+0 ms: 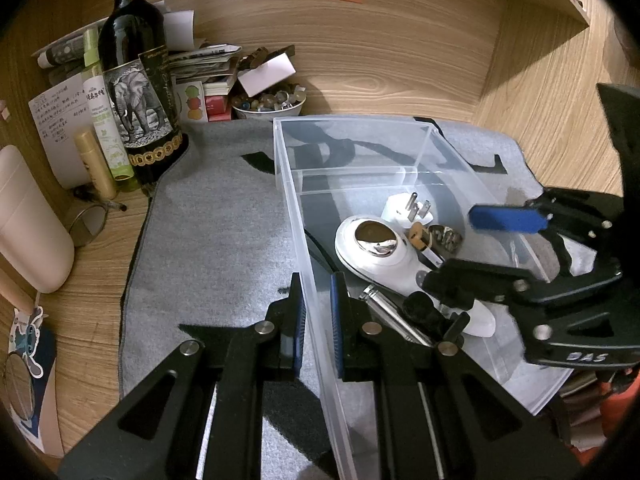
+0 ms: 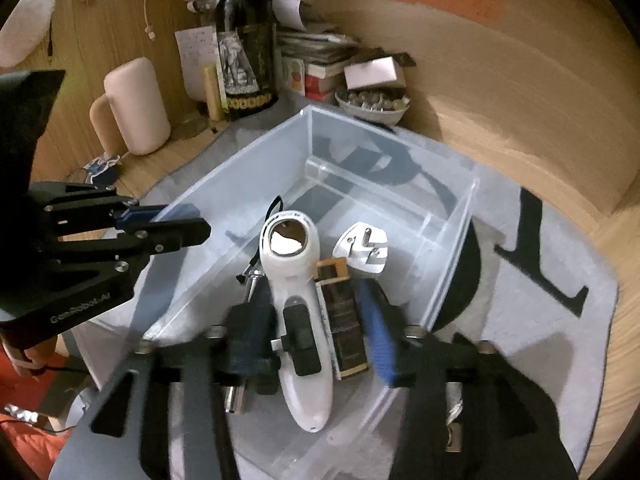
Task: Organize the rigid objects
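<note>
The grey felt mat with black lettering (image 1: 208,240) spreads under both tools on the wooden desk (image 1: 400,60). On it sits the clear plastic storage box with an inner divider (image 1: 288,168). The left gripper (image 1: 318,320) angles downward and is clamped on the box's near side wall, 1 blue pad outside, 1 inside. The right gripper (image 2: 316,332) tilts steeply down into the box, its jaws parted and blurred, standing apart on either side of the white handheld device with a round chrome head (image 2: 296,276), not pressing it. Just right of that device, between the same jaws, lies a dark brown strap with a tan buckle (image 2: 344,312). Ahead of the right pad rests a white 3-pin plug adapter (image 2: 364,246). A slim metal cylinder (image 2: 250,284) lies beside the left pad.
</note>
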The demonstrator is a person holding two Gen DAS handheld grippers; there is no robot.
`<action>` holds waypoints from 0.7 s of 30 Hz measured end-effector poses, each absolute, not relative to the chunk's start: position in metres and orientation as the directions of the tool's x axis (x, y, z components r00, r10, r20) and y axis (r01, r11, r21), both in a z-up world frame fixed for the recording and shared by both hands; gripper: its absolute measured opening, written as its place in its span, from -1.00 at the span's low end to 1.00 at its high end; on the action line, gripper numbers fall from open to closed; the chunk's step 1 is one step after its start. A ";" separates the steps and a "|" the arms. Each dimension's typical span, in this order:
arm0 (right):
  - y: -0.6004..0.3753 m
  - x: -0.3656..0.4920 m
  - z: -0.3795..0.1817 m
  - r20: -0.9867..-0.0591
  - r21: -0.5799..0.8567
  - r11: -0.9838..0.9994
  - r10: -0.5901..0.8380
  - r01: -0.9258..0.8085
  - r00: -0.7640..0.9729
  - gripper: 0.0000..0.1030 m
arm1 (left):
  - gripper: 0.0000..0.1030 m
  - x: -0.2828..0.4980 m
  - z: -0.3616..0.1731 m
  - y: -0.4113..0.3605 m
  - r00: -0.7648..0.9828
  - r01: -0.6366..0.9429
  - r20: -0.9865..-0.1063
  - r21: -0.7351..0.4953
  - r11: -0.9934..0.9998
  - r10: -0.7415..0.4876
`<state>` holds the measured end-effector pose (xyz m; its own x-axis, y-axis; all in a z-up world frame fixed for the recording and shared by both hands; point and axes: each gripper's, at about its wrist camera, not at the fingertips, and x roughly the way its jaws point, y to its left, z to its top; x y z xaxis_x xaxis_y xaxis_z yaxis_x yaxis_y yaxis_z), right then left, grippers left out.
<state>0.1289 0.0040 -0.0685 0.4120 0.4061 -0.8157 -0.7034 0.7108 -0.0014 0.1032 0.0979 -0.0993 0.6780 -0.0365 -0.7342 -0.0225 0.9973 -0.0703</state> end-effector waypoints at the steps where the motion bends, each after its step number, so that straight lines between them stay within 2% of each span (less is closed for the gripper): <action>1: 0.002 0.128 -0.065 -0.809 -0.003 0.711 0.411 -0.703 0.419 -0.01 | -0.80 0.103 -0.099 0.096 0.678 -0.023 -0.734 -0.069 0.997 -0.035; 5: -0.004 0.129 -0.054 -0.790 -0.013 0.721 0.418 -0.693 0.449 0.13 | -0.80 0.103 -0.099 0.097 0.678 -0.022 -0.734 -0.072 0.997 -0.038; 10: -0.020 0.132 -0.038 -0.762 -0.030 0.750 0.411 -0.661 0.500 0.16 | -0.80 0.103 -0.099 0.097 0.678 -0.022 -0.734 -0.071 0.997 -0.038; 13: -0.036 0.136 -0.030 -0.745 -0.053 0.777 0.388 -0.628 0.543 0.43 | -0.80 0.103 -0.099 0.098 0.678 -0.022 -0.734 -0.072 0.997 -0.038; 21: -0.095 0.154 -0.030 -0.746 -0.049 0.870 0.294 -0.490 0.597 0.46 | -0.80 0.103 -0.100 0.098 0.677 -0.022 -0.735 -0.071 0.997 -0.037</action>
<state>0.1541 -0.0946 -0.0302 0.5974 0.2940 -0.7461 -0.4898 0.8704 -0.0492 0.1027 0.0975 -0.0996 0.6767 -0.0369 -0.7353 -0.0222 0.9973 -0.0706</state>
